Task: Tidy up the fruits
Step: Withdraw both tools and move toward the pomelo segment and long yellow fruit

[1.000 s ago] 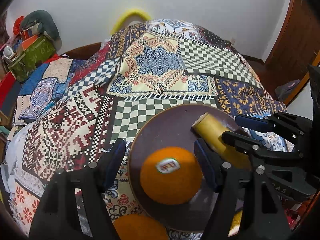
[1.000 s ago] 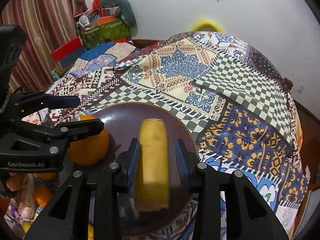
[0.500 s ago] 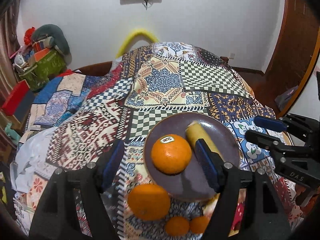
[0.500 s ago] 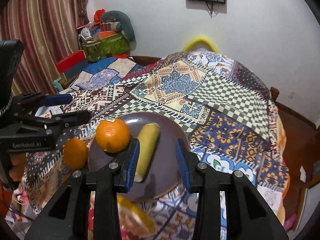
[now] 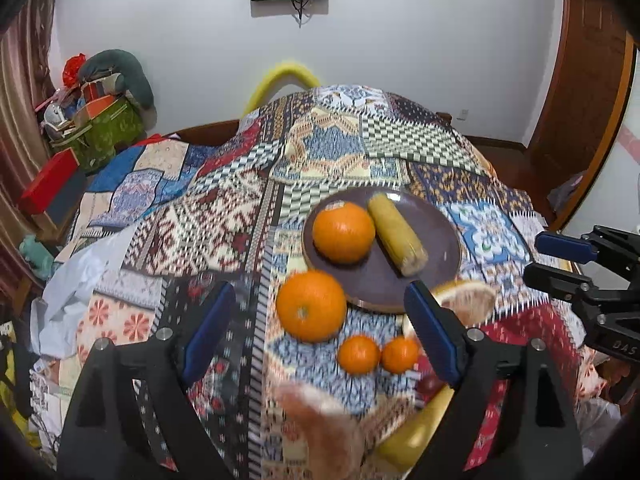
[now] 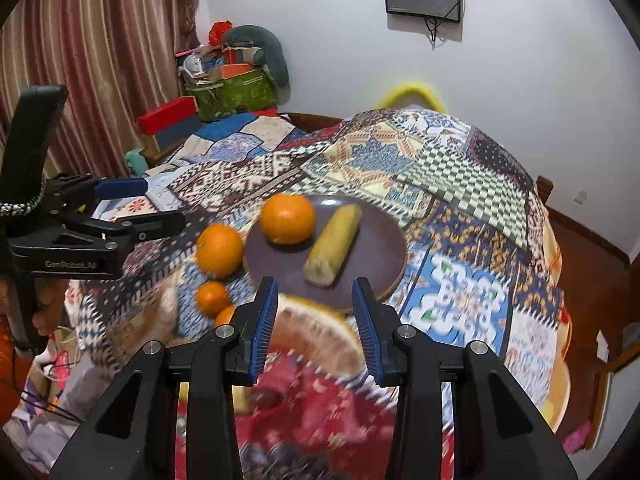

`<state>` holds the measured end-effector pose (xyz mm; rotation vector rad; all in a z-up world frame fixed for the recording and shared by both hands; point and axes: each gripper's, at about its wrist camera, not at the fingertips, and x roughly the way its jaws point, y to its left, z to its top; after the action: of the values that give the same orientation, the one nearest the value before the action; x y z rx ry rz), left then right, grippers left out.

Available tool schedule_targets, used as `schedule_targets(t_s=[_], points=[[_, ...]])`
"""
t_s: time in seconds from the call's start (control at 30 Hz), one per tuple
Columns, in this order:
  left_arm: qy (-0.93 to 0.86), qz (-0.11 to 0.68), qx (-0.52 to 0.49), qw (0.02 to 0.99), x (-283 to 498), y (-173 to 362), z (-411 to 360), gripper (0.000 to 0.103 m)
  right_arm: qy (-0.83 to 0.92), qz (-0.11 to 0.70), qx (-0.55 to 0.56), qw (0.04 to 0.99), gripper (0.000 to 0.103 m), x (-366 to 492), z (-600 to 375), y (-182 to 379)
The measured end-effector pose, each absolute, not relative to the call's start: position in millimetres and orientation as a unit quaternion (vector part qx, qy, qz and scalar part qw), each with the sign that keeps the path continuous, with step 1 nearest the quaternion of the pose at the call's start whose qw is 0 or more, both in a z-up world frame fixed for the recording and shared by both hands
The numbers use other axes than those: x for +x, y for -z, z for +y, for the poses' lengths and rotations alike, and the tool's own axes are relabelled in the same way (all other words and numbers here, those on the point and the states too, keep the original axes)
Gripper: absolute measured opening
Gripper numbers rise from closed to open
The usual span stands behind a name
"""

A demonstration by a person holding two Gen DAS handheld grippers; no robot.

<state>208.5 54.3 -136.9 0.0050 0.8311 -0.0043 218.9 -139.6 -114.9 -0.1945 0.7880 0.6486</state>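
Note:
A dark round plate (image 5: 440, 252) (image 6: 380, 240) on the patchwork cloth holds a large orange (image 5: 343, 232) (image 6: 288, 219) and a yellow banana piece (image 5: 397, 239) (image 6: 334, 245). Another large orange (image 5: 311, 306) (image 6: 219, 250) lies beside the plate, with two small oranges (image 5: 359, 354) (image 6: 213, 298) nearer me. My left gripper (image 5: 320, 336) is open and empty, above the loose oranges. My right gripper (image 6: 316, 320) is open and empty, drawn back from the plate over a blurred cut pomelo piece (image 6: 320, 336) (image 5: 468, 300).
A yellow banana (image 5: 416, 432) and blurred peel lie at the near edge. Red cloth and dark fruit (image 6: 268, 398) lie under the right gripper. Boxes and bags (image 6: 232, 88) stand at the far left by the curtain. The table drops off at the right edge (image 6: 560, 280).
Both grippers have pulled back and up from the plate. The right gripper has let go of the banana piece, which now lies on the plate beside the orange.

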Motion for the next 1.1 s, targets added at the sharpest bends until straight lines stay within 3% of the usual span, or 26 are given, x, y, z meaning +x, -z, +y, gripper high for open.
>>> schedule_targets(t_s=[0.57,1.1], points=[[0.000,0.477,0.020,0.879,152.1,207.9,61.9,0.087,-0.305,0.446,-0.116,0.833,0.040,167.4,-141.0,176.0],[0.052,0.478,0.033,0.876,148.3,215.8,48.5,0.087,-0.318,0.469,-0.096,0.818,0.041,169.8,-124.9,192.4]])
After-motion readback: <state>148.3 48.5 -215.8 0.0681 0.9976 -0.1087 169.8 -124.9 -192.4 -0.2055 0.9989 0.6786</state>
